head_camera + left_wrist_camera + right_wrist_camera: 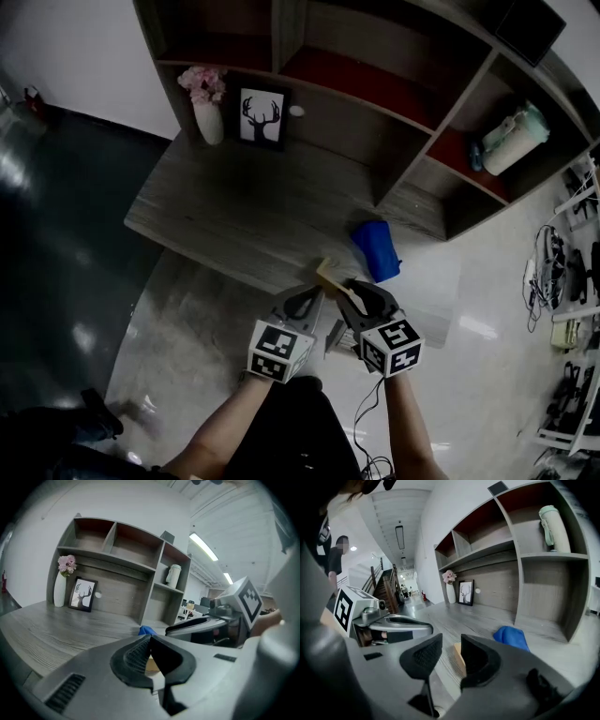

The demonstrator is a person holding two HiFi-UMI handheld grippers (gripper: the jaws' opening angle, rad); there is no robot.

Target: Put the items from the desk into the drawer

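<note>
Though held side by side, differ: left gripper (150, 640) pinched together on nothing; right gripper (451, 642) parted midway, also empty. Just beyond right jaws, wooden block (329, 275) at desk (248, 208) front edge; blue item (377, 249) farther in.

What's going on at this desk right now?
A person holds a gripper in each hand at the front edge of the desk. The right gripper has its jaws apart and is lined up on a small wooden block at that edge, but is not gripping it. The left gripper is shut and empty beside it. A blue cloth lies further back.
</note>
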